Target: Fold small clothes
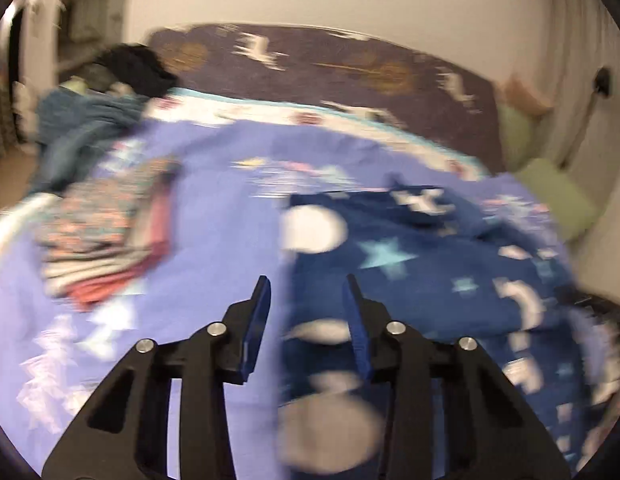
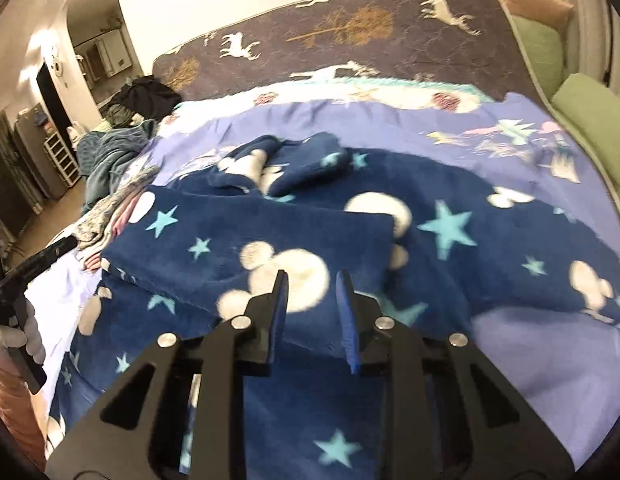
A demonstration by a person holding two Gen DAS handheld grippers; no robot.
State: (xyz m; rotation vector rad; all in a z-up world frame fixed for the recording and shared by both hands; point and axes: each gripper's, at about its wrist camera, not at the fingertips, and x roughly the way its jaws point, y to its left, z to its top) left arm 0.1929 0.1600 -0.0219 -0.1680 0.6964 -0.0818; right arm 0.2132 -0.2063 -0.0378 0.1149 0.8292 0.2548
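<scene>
A dark blue fleece garment (image 2: 449, 200) with pale stars and white mouse-head shapes lies spread on the lilac bedsheet (image 2: 529, 360). One part of it (image 2: 238, 240) is folded over on top. My right gripper (image 2: 311, 276) hovers over that folded part, jaws narrowly apart, nothing pinched between them. In the blurred left wrist view my left gripper (image 1: 307, 280) hangs above the left edge of the garment (image 1: 409, 264), open and empty. The left gripper (image 2: 30, 272) also shows at the right wrist view's left edge, held by a gloved hand (image 2: 14, 344).
A stack of folded clothes (image 1: 106, 232) sits on the sheet (image 1: 214, 208) left of the garment. Behind it lie a teal blanket (image 1: 78, 128) and black clothing (image 1: 138, 68). Green cushions (image 2: 589, 128) line the bed's right side. A dark deer-print cover (image 2: 349, 40) spans the far end.
</scene>
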